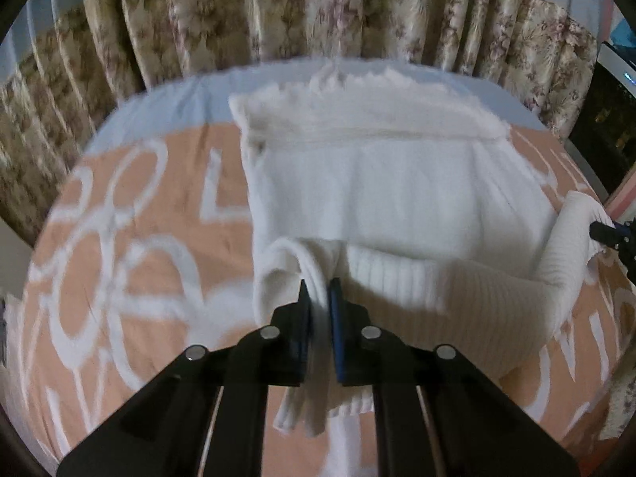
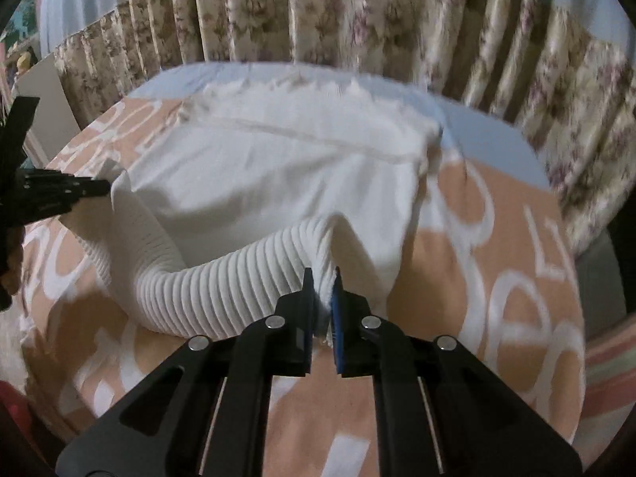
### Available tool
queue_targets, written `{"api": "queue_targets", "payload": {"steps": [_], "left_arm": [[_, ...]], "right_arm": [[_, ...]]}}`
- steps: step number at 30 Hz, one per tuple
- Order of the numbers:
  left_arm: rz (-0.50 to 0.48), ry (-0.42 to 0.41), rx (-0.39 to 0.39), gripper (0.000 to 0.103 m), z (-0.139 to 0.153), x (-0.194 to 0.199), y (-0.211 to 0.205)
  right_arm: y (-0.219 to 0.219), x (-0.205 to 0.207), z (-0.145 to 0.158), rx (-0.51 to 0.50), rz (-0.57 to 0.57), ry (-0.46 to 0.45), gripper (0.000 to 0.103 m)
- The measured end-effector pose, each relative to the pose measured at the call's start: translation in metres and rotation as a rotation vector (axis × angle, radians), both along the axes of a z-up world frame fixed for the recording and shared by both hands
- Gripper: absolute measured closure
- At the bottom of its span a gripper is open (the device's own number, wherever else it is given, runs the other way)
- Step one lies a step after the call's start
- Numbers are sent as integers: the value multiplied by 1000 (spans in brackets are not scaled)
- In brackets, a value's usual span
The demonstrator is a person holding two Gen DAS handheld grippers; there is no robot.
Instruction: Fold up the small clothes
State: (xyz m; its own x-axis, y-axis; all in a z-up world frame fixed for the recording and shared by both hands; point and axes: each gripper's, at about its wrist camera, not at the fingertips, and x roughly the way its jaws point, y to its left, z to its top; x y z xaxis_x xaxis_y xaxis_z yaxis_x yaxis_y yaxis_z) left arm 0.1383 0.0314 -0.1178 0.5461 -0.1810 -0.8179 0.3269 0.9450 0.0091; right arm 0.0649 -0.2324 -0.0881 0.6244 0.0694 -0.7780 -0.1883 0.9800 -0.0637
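A white knit garment [image 1: 377, 183] with a ribbed band lies on an orange blanket with white letters [image 1: 131, 238]. My left gripper [image 1: 320, 286] is shut on the garment's near left corner, with folded cloth hanging between the fingers. My right gripper [image 2: 322, 278] is shut on the ribbed band [image 2: 222, 278] at the near right corner and holds it off the blanket. The ribbed band sags between the two grippers. The right gripper shows at the right edge of the left wrist view [image 1: 612, 234]. The left gripper shows at the left edge of the right wrist view [image 2: 59, 194].
A flowered curtain [image 1: 318, 12] hangs close behind the bed. A pale blue sheet [image 1: 179, 95] shows at the far edge of the blanket. A dark piece of furniture [image 1: 604, 119] stands at the right. Striped fabric [image 2: 608, 369] lies at the right edge.
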Motion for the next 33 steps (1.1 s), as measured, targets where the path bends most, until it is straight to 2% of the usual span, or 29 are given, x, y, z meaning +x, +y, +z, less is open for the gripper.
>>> {"api": "queue_targets", "payload": {"steps": [3,8,12,17,20,23,26,27,28,29,30,33], "left_arm": [[9,-68,-21,94,15,30,-3],[11,-176,16,94,29,81,-19],[15,-232,28,94,34,132,-28],[-6,-231,68,94,31,199,-41],[-20,-166,88,93,18,235,-50],[-20,-79,135,93,-10,262,-56],[-45,0,207,83,-36,272,-59],[-46,-3,209,72,-36,271,-56],[-47,-8,205,56,-34,270,-51],[-39,-17,195,44,-28,270,-43],[-29,-29,184,26,-23,269,-37],[12,-46,108,24,2,271,-7]], "right_arm": [[-2,22,2,-17,2,-60,95],[-17,67,15,1,-45,-153,95],[-32,122,21,-38,-74,-200,95],[-47,190,13,-73,-103,-150,95],[-55,229,-1,-62,-129,-67,95],[-60,262,-28,-56,-154,41,95],[-62,276,-50,-63,-155,108,94],[-63,276,-50,-63,-147,108,92],[-65,274,-45,-49,-136,105,86],[-68,271,-40,-30,-130,99,63],[-73,267,-33,5,-119,85,47],[-93,254,-11,83,-150,31,46]]}}
